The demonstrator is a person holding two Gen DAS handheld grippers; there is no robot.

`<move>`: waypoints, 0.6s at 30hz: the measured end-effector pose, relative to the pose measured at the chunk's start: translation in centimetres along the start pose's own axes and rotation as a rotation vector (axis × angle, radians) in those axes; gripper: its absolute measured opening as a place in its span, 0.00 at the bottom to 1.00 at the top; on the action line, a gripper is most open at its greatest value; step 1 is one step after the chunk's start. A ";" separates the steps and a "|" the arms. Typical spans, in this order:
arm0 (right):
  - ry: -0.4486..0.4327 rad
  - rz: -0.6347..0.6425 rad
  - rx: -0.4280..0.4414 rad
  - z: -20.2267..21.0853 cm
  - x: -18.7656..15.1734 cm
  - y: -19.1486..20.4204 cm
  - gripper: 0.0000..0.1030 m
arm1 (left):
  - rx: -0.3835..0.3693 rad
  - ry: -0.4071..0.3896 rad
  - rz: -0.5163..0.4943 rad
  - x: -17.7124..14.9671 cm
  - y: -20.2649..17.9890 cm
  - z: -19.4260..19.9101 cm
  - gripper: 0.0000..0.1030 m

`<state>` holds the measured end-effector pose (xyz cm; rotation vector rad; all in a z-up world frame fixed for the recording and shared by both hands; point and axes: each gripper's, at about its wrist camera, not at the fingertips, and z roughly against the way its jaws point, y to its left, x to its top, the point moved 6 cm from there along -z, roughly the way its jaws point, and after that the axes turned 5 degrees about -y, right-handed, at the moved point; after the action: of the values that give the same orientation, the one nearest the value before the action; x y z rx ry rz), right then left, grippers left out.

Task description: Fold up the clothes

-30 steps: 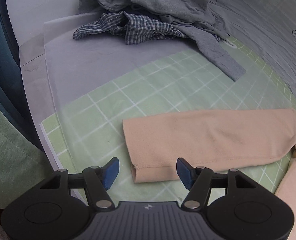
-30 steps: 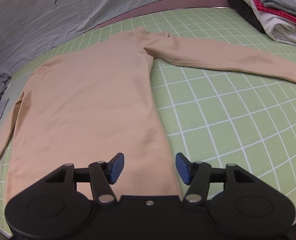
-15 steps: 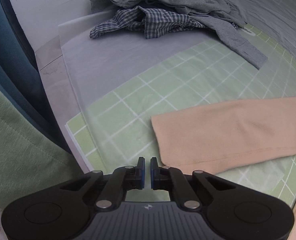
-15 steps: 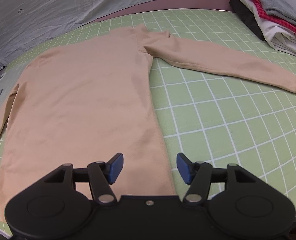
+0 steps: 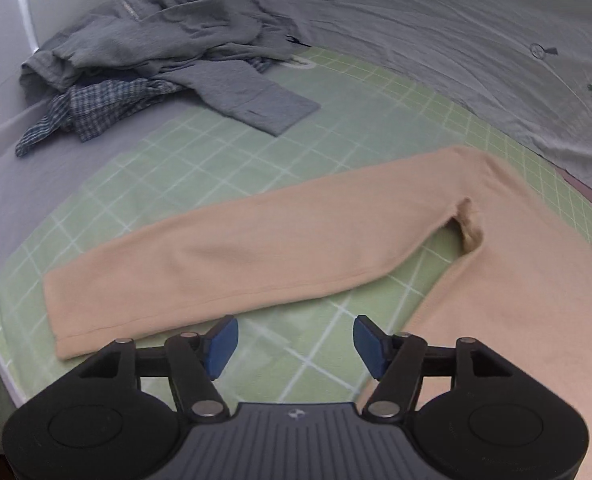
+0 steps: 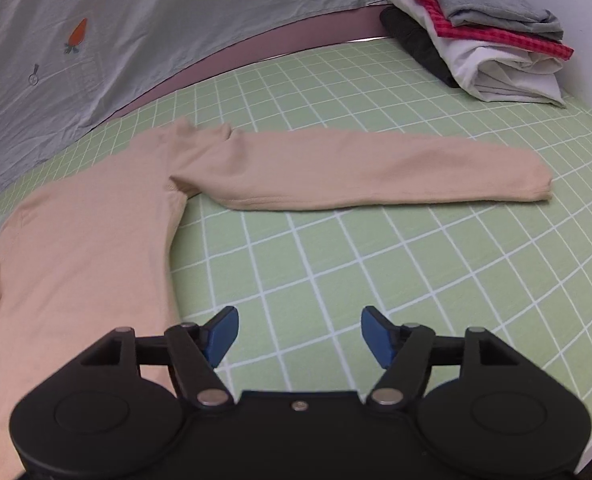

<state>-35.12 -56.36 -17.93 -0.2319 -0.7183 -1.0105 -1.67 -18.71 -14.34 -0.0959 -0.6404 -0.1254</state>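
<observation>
- Left hand-held gripper (image 5: pixel 295 339): jaws apart and opening, nothing between them; green grid mat (image 5: pixel 232 168) is seen through the gap, just beside the left sleeve (image 5: pixel 232 256) and the shirt's side edge.
- Right hand-held gripper (image 6: pixel 299 336): jaws apart and opening, nothing held; bare mat is seen below it, w/ the shirt body to its left.
- Task item now: 1 peach long-sleeve shirt (image 6: pixel 80 248), laid flat on the mat, both sleeves stretched out sideways; right sleeve (image 6: pixel 360 168) lies well apart from the gripper.
- Progress, judged: the shirt is spread and smoothed but no fold is made yet; sleeves are prob. to be brought in over the body first, then the body folded.
- Done so far: 1 stack of folded clothes (image 6: pixel 480 28) at the far right corner; approx. 4 layers are made out (gray, red check, white, black).
- Left to do: 1 loose pile (image 5: pixel 148 52) at the far left; at least 2 pieces can be told (gray top, blue check shirt), exact no. can't be told.
- Counts: 2 grippers, 1 mat, 1 gray carrot-print sheet (image 5: pixel 456 40) behind.
</observation>
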 end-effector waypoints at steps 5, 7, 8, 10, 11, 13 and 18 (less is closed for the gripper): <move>-0.056 -0.060 -0.119 -3.3 3.8 -5.9 0.75 | -0.063 0.048 -0.112 0.3 -8.6 -2.2 0.71; -0.070 -0.069 -0.161 -5.0 5.3 -8.3 0.77 | -0.068 0.072 -0.131 0.2 -11.0 -3.3 0.72; -0.075 -0.071 -0.186 -5.8 6.1 -9.6 0.77 | -0.062 0.090 -0.139 0.1 -11.8 -3.8 0.72; -0.083 -0.081 -0.250 -7.4 7.6 -12.0 0.77 | -0.042 0.110 -0.163 -0.1 -13.0 -4.7 0.72; -0.087 -0.087 -0.285 -8.1 8.3 -13.3 0.77 | -0.030 0.115 -0.178 -0.2 -13.4 -5.0 0.72; -0.101 -0.094 -0.370 -9.0 9.2 -15.4 0.77 | -0.009 0.112 -0.201 -0.2 -13.9 -5.4 0.77; -0.120 -0.111 -0.387 -10.2 10.0 -18.8 0.76 | 0.015 0.129 -0.164 -0.1 -13.6 -5.6 0.85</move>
<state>-43.04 -78.27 -21.85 -0.5979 -0.6442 -1.2468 -0.39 -32.85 -18.16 -0.0207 -0.5201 -0.2833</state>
